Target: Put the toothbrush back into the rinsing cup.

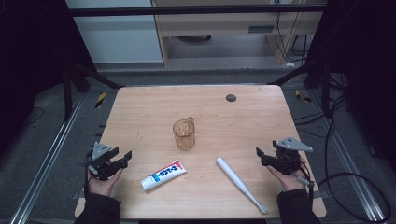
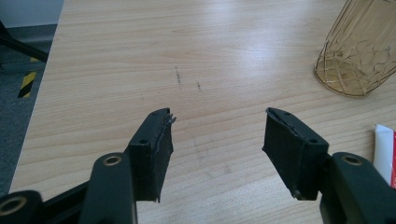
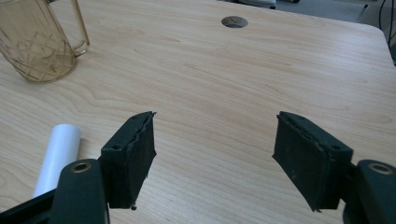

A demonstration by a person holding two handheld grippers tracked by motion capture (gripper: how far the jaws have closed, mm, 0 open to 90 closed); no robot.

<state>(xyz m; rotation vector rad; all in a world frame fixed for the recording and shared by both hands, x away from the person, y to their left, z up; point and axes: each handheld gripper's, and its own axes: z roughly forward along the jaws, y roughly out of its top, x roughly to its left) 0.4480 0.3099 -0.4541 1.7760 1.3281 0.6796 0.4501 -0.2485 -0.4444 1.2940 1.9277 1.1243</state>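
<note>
Toothbrush [image 1: 239, 183]: white, lying flat on the wooden worktop [image 1: 243, 116] at about 5 o'clock from the amber glass mug [image 1: 184, 134], long axis diagonal, blunt handle end toward 11 o'clock and bristle head toward 5 o'clock near the front edge. Toothpaste tube [image 1: 163, 175]: flat at 7 o'clock from the mug, cap end toward 8 o'clock, well apart from the toothbrush. Left gripper [image 2: 217, 140] at the worktop's 8 o'clock and right gripper [image 3: 212, 156] at 4 o'clock are each hand-held with fingers spread wide, holding nothing.
</note>
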